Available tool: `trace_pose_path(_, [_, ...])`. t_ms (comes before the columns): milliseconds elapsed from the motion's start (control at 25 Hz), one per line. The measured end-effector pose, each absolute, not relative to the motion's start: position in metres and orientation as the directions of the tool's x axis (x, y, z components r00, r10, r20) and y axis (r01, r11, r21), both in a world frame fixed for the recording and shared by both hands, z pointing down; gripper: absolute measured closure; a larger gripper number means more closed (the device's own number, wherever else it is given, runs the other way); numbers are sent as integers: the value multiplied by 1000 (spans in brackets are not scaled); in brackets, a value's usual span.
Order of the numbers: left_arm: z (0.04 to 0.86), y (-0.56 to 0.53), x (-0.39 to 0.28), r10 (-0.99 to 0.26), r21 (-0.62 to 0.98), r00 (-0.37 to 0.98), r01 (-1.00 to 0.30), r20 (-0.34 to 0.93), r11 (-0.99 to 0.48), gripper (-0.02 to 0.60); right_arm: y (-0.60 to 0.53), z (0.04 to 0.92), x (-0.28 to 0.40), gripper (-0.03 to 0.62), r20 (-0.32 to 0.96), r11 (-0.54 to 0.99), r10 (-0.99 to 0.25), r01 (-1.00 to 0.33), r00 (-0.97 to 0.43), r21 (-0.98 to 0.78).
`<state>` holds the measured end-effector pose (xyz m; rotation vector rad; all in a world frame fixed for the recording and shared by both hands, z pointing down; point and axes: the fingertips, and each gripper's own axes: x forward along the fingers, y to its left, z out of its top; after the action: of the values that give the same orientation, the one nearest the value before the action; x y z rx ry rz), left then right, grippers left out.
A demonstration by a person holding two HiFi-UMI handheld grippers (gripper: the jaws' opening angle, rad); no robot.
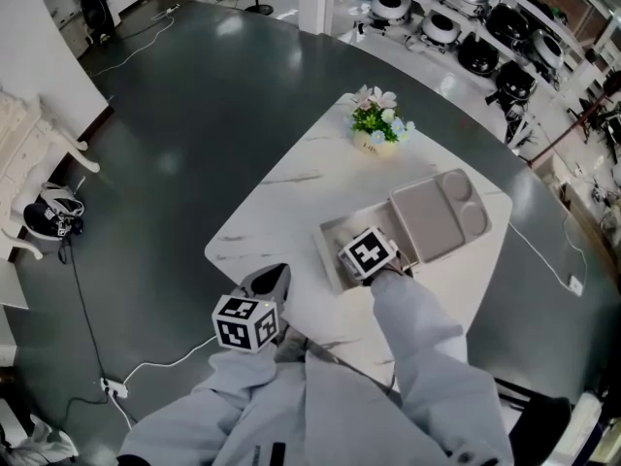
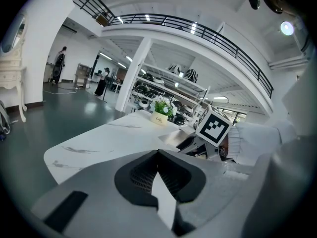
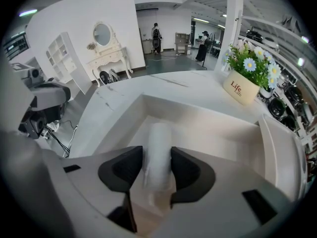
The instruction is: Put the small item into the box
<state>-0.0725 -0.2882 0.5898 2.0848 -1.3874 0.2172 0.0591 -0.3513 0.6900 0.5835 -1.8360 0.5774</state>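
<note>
The left gripper [image 2: 159, 155] is hovering over the near edge of the white table [image 1: 291, 202], with its jaws closed together and nothing between them. Further in, the right gripper [image 3: 157, 152] is reaching down into the open box [image 3: 208, 118]. A small white roll [image 3: 158, 135] is lying on the box floor between its jaws. The jaws are standing slightly apart, flanking the roll without clamping it; the roll is released. The box lid [image 1: 439, 214] is lying flat, touching the box on its far side. A flower pot [image 1: 376, 124] is standing upright near the far table corner.
</note>
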Motion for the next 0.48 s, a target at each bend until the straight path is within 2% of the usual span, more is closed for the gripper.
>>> trace_pose_path(120, [585,-290,-72,-785,400,434,-879,443,-260,583,-360,687,56,373,931,768,-172,-636,-322,-78])
trace_pose_path(200, [580,-291,-73,-791,399,434,-878,430,-265,583,-375,681,55,375,905,770,-249,-638,-345,-32])
trace_pose_path(480, [555,-296,-75,-822,385,428,-879,376,-282,583,-377,645,60,405,831,737,-345,-674,-436,-48])
